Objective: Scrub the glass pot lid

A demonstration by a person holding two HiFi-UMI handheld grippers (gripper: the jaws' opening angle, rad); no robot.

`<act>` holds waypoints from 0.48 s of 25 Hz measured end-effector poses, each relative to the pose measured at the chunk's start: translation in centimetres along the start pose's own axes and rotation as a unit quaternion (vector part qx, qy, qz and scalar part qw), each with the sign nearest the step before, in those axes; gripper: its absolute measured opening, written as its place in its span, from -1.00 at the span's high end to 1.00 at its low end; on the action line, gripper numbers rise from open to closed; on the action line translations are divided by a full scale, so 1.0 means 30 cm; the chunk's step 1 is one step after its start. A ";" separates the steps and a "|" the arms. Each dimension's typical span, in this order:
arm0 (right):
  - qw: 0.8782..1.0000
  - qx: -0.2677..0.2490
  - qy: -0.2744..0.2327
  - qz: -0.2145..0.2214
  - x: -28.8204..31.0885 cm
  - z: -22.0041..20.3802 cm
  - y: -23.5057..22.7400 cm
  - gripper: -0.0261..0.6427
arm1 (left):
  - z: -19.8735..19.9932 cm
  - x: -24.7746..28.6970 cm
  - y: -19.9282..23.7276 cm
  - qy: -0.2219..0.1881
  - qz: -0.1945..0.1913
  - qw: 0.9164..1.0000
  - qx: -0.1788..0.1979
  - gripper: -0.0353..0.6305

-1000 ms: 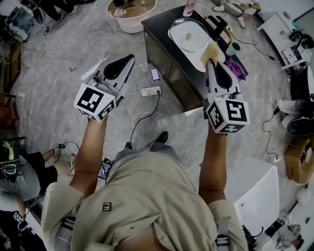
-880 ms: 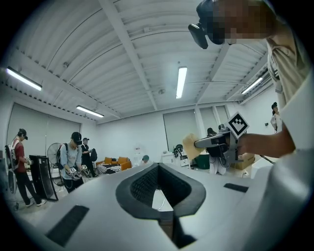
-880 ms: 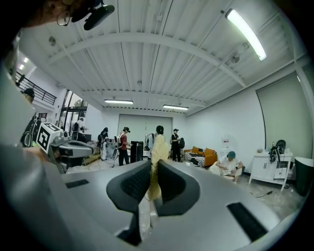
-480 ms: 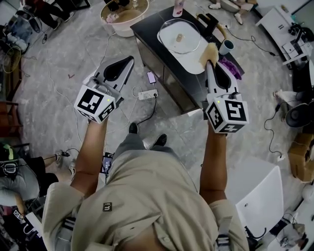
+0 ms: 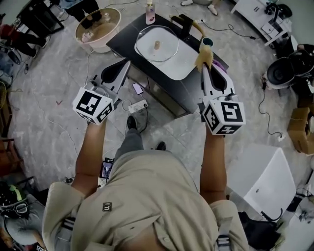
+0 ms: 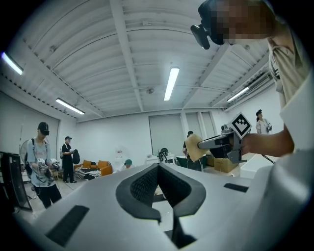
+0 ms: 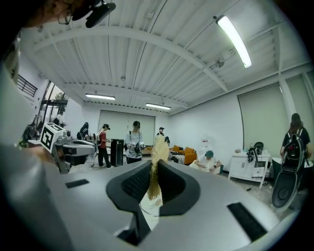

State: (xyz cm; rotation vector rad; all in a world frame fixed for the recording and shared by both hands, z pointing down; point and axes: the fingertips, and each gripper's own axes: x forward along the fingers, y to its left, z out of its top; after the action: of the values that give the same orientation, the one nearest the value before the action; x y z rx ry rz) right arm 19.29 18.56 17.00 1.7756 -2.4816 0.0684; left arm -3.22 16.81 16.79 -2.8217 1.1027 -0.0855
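In the upper middle of the frame, the right gripper (image 5: 205, 63) had its jaws clamped on a yellow sponge (image 5: 204, 54) near the glass lid (image 5: 157, 45) on the desk (image 5: 121, 41), while the left gripper (image 5: 126, 65) had its jaws together, empty.

I looked down on a dark surface (image 5: 125, 41). A white tray (image 5: 179, 68) lay on it with the glass pot lid (image 5: 157, 45) resting on top. A bottle (image 5: 150, 12) stood at the far edge, a mug (image 5: 206, 43) to the right.
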 end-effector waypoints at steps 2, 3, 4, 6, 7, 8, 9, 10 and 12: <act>1.000 -0.001 0.000 -0.019 0.031 0.011 -0.014 0.80 | -0.004 0.040 0.046 -0.005 -0.016 1.000 -0.003 0.85; 1.000 0.001 0.000 -0.027 0.056 0.019 -0.017 0.80 | 0.000 0.059 0.079 -0.006 -0.023 1.000 -0.003 0.85; 0.999 0.003 0.000 -0.035 0.083 0.025 -0.015 0.80 | 0.004 0.076 0.114 -0.008 -0.031 0.999 -0.004 0.85; 0.999 0.002 0.003 -0.046 0.145 0.033 0.001 0.80 | 0.003 0.099 0.190 -0.012 -0.041 0.999 -0.006 0.85; 0.999 0.001 0.004 -0.050 0.179 0.037 0.011 0.80 | -0.003 0.109 0.231 -0.013 -0.044 0.999 -0.007 0.85; 0.999 0.001 0.004 -0.053 0.212 0.041 0.020 0.80 | -0.012 0.121 0.271 -0.013 -0.047 0.999 -0.010 0.85; 0.998 0.002 0.004 -0.058 0.242 0.045 0.028 0.80 | -0.022 0.135 0.308 -0.012 -0.051 0.999 -0.012 0.85; 0.998 0.002 0.006 -0.062 0.270 0.047 0.034 0.80 | -0.032 0.150 0.340 -0.011 -0.056 0.998 -0.014 0.85; 0.997 0.002 0.010 -0.071 0.319 0.048 0.044 0.80 | -0.044 0.177 0.395 -0.010 -0.066 0.998 -0.017 0.85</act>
State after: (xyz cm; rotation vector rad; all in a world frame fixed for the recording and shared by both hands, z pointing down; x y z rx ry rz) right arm 14.91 9.84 16.54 1.9376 -2.3359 0.0814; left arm -7.41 4.44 16.69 -2.9166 0.9201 -0.0510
